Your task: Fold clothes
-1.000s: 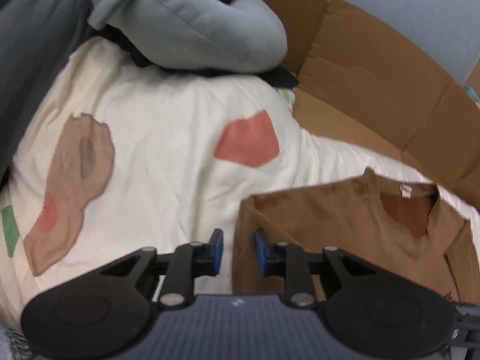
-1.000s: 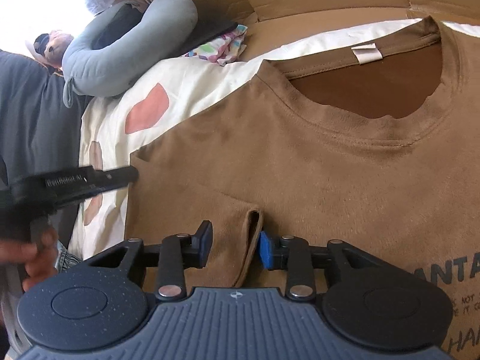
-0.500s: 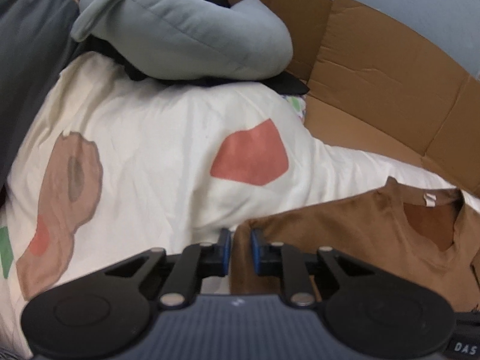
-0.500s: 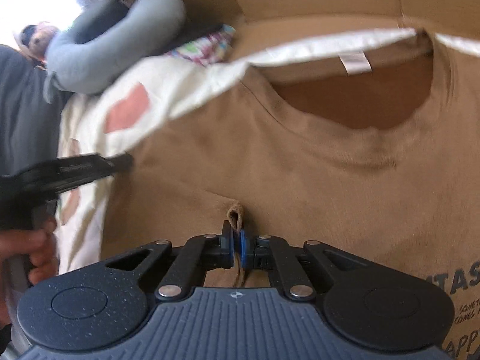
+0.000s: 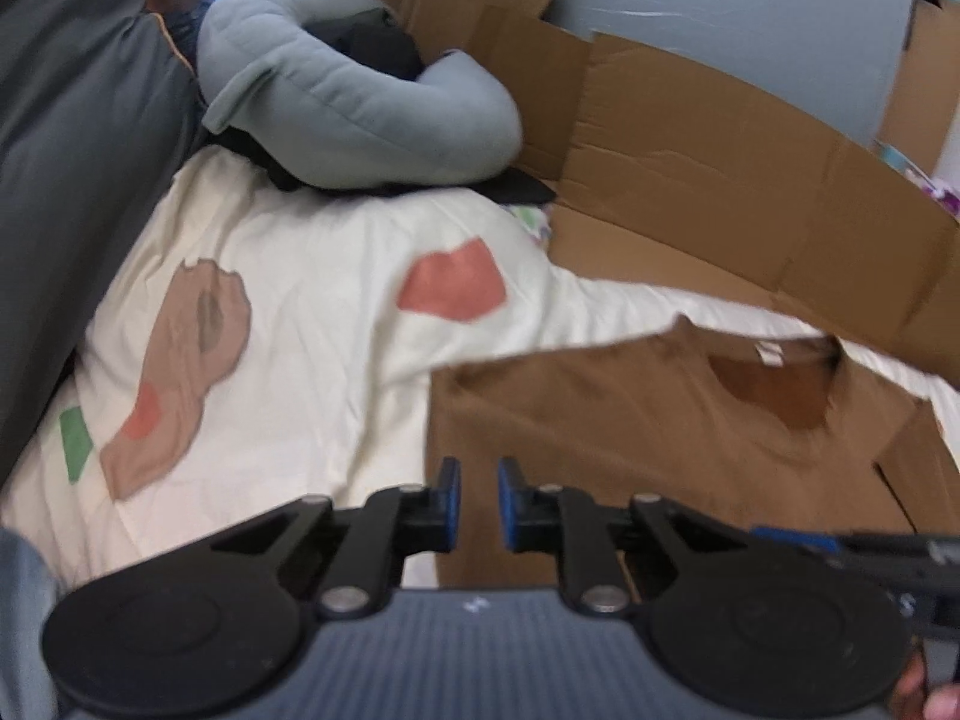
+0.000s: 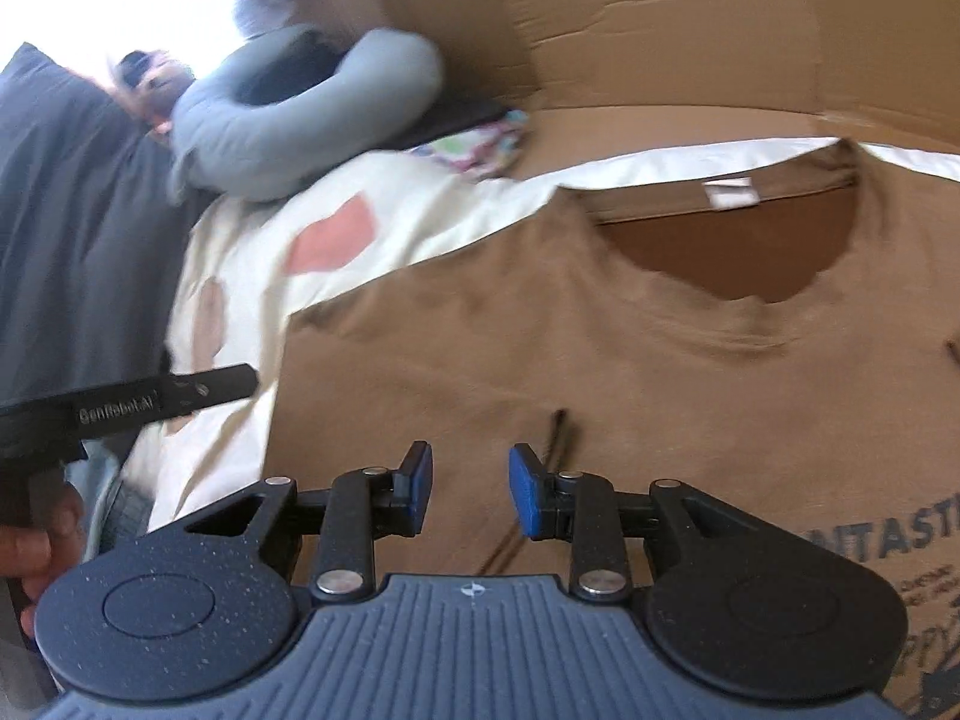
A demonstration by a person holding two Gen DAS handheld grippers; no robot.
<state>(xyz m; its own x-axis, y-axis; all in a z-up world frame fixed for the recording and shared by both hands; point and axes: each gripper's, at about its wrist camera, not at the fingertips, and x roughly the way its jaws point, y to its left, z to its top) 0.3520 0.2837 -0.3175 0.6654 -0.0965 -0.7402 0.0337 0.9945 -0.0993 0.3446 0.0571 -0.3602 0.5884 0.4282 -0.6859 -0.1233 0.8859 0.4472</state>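
At the bottom of the right wrist view, the right gripper (image 6: 469, 491) stands with its blue pads well apart and nothing between them, poised over the brown T-shirt (image 6: 630, 372), which lies flat and fills the middle and right of that frame, its left edge folded straight. In the left wrist view the left gripper (image 5: 479, 503) shows a narrower gap, also empty, right at the shirt's left edge (whether it touches the cloth I cannot tell). Left of the shirt spreads a cream bedsheet (image 5: 312, 276) with coloured patches. Beyond, in the upper frame, sit a grey curved pillow (image 5: 360, 114) and flattened cardboard (image 5: 720, 138).
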